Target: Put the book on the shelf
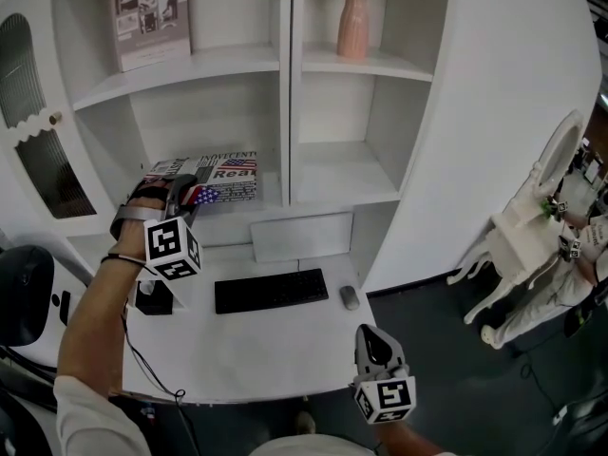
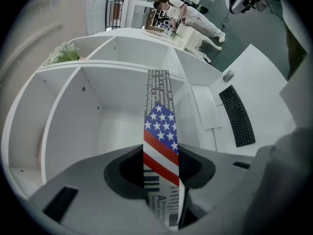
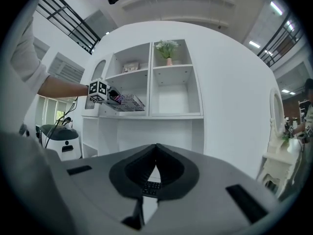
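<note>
Gripping book (image 1: 220,178) w/ left tongs (image 1: 180,196), centre-left; risk of tipping off shelf (image 1: 334,184) lip if released early. Right tongs (image 1: 376,342) closed, empty.

Keyboard (image 1: 271,291) is lying on the table (image 1: 237,350), toward its back. Mouse (image 1: 350,297) is sitting just right of the keyboard. Small box (image 1: 154,299) is standing left of the keyboard, near the table's left edge. Flat panel (image 1: 302,236) is sitting just behind the keyboard.

Shelf unit (image 1: 285,112) is rising behind the keyboard.
- Book (image 1: 223,177) is lying flat at the lower left compartment's mouth, behind-left of the keyboard. Its near end is sitting between the left tool's (image 1: 185,193) jaws.
- Second book (image 1: 150,12) is leaning upright in the compartment above.
- Vase (image 1: 353,25) is standing in the upper right compartment, behind-right of the keyboard.

Right tool (image 1: 375,335) is hanging front-right of the keyboard, by the table's corner.
</note>
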Tool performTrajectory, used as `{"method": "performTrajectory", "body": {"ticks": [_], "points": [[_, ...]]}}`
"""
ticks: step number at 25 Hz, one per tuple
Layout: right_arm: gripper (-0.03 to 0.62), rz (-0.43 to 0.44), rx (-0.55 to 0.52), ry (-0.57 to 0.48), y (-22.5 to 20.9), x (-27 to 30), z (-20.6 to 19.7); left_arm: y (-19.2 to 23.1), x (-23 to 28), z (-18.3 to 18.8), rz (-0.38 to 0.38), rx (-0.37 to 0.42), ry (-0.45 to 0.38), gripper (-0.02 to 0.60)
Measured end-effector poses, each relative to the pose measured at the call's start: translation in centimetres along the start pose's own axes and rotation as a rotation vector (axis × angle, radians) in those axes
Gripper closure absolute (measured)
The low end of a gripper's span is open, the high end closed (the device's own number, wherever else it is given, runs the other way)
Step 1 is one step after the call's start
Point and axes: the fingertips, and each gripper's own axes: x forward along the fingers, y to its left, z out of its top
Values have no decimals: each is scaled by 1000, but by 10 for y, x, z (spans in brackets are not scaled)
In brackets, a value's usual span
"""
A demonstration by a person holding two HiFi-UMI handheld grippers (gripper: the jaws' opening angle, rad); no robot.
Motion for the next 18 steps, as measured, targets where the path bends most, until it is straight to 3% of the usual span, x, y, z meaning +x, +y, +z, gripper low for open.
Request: {"method": "performTrajectory", "body": {"ticks": [18], "points": [[591, -6, 9, 27, -18, 24, -8, -7, 54, -15, -134, -23, 36, 426]]}}
